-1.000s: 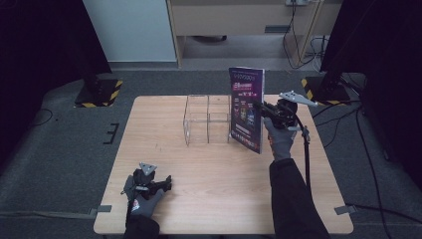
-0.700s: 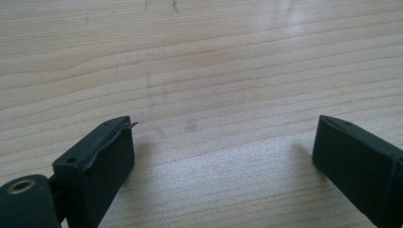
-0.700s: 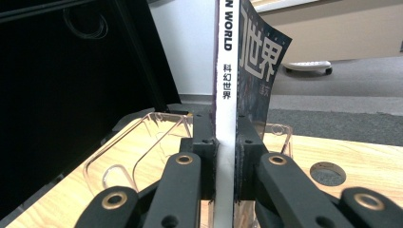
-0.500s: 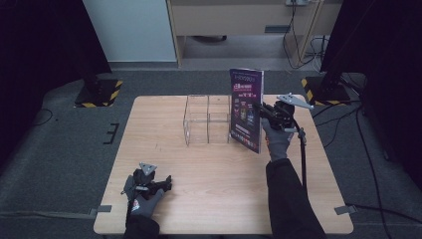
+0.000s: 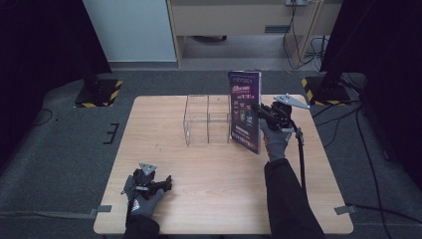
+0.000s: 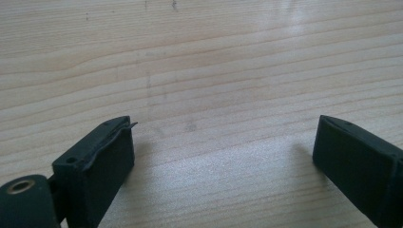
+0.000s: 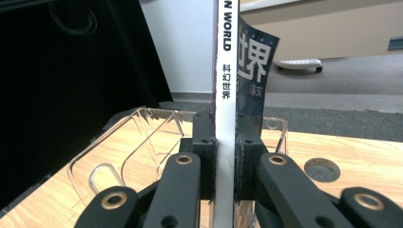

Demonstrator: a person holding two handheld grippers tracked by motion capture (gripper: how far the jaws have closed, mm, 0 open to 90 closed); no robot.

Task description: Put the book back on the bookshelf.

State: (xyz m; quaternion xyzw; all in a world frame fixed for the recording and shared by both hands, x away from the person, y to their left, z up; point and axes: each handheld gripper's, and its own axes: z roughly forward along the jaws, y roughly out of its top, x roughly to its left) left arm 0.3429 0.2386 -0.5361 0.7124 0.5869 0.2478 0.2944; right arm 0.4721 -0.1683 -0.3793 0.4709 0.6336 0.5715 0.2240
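Upright, the magazine (image 5: 245,112) is clamped in the right gripper (image 5: 260,110), seemingly beside the clear holder (image 5: 206,119); left gripper (image 5: 166,181) gapes.

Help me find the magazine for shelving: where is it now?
In the high view the magazine stands upright, clamped in the right hand-held gripper, just right of the clear plastic holder.

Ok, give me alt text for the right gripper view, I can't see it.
The right gripper is shut on the white spine of a magazine held upright, seen edge-on. Just behind it stands a clear plastic holder on the wooden table.
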